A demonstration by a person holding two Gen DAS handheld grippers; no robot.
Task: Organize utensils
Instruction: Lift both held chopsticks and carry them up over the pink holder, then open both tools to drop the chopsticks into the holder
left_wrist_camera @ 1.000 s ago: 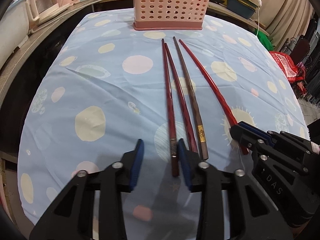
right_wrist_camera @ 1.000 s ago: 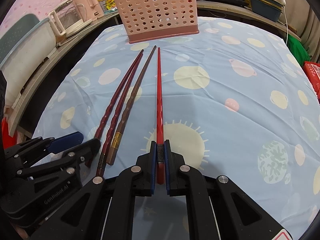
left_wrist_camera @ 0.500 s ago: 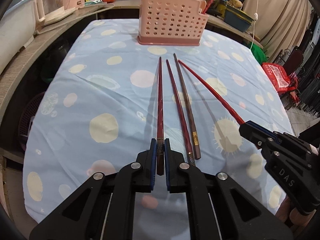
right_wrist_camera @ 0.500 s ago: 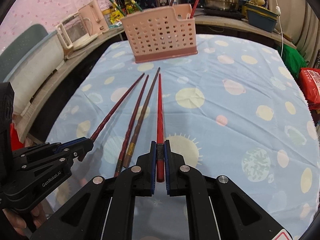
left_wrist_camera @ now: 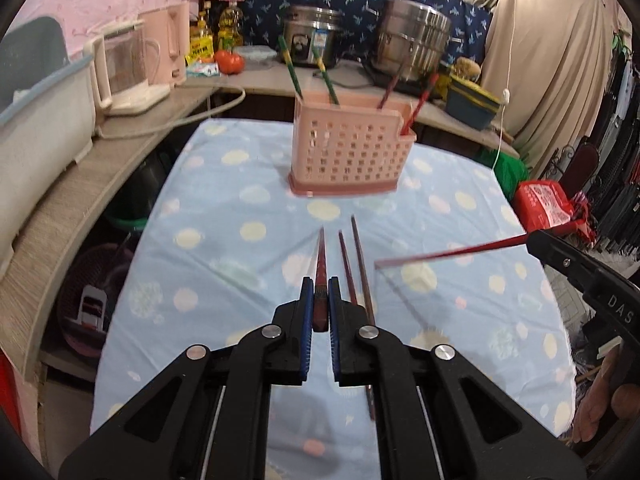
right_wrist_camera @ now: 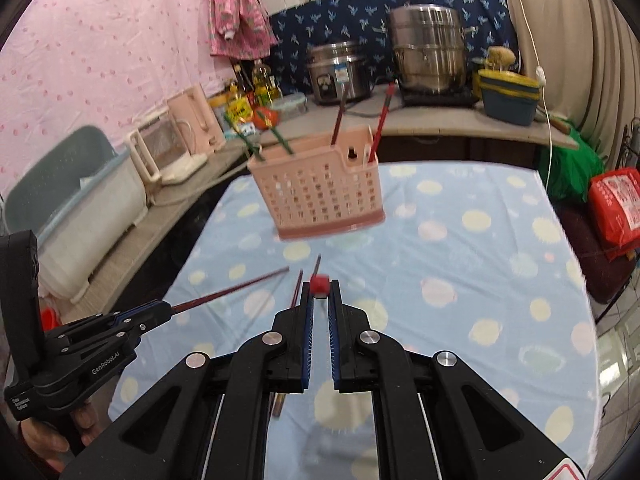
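Four chopsticks stand in the pink basket [left_wrist_camera: 348, 152]. Each hand-held gripper, left [left_wrist_camera: 319, 308] and right [right_wrist_camera: 320, 300], is clamped on one lifted red chopstick [left_wrist_camera: 321, 256]; two remain [left_wrist_camera: 358, 264] on the bench [left_wrist_camera: 224, 248].

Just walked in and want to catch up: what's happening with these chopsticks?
A person works two handheld grippers. The left gripper clamps a dark red chopstick; the right gripper clamps a bright red chopstick. Both are lifted off the table, short of the pink basket. Two chopsticks remain lying there.
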